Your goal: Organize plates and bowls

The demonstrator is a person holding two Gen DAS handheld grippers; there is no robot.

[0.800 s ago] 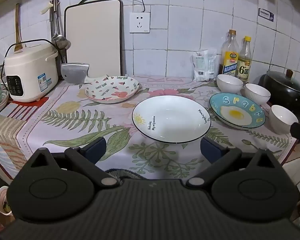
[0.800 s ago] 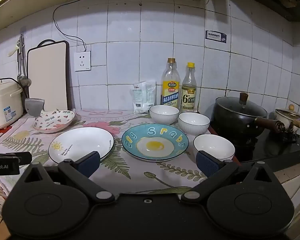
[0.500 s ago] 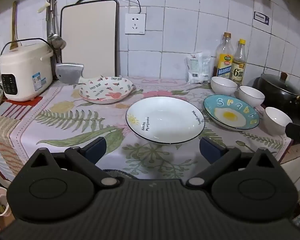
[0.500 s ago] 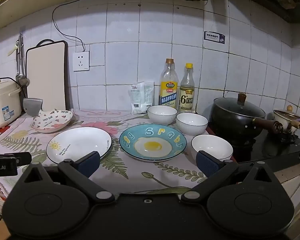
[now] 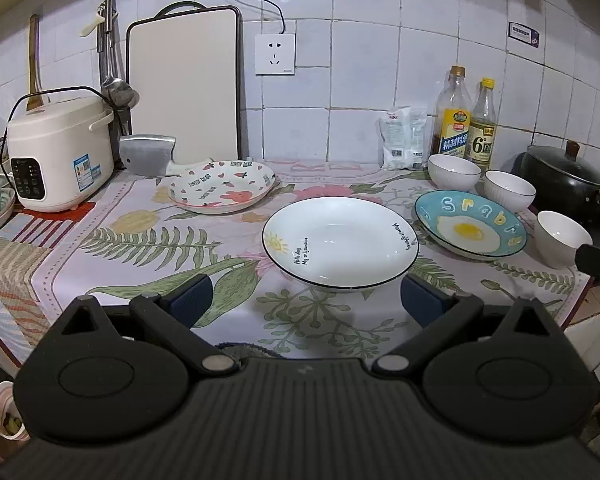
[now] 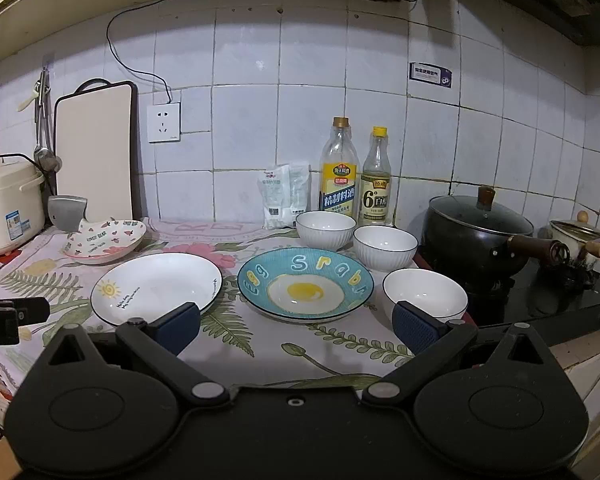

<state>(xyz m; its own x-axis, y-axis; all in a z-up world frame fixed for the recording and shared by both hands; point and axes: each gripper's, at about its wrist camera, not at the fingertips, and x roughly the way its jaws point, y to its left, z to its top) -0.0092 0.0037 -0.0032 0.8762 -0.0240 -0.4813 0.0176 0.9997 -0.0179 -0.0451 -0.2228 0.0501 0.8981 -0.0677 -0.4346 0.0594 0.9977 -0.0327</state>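
The left gripper (image 5: 306, 294) hangs wide apart and empty over the near edge of the cloth (image 5: 148, 240), facing the white plate (image 5: 340, 240); the right gripper (image 6: 296, 326) is likewise spread and holds nothing, facing the blue plate (image 6: 305, 283); the white plate is deep, dark-rimmed, with a small sun and script too fine to read fully; the blue plate, just right of it, bears a fried egg and pastel letters; a heart-patterned dish (image 5: 222, 186) sits further back left, its rear edge against a cleaver (image 5: 147, 155); three white ribbed bowls (image 6: 385, 247) curve round the blue plate's right side; the nearest bowl's (image 6: 425, 294) front is hidden by the right gripper's finger; more dishes at far left are cut off by the frame.
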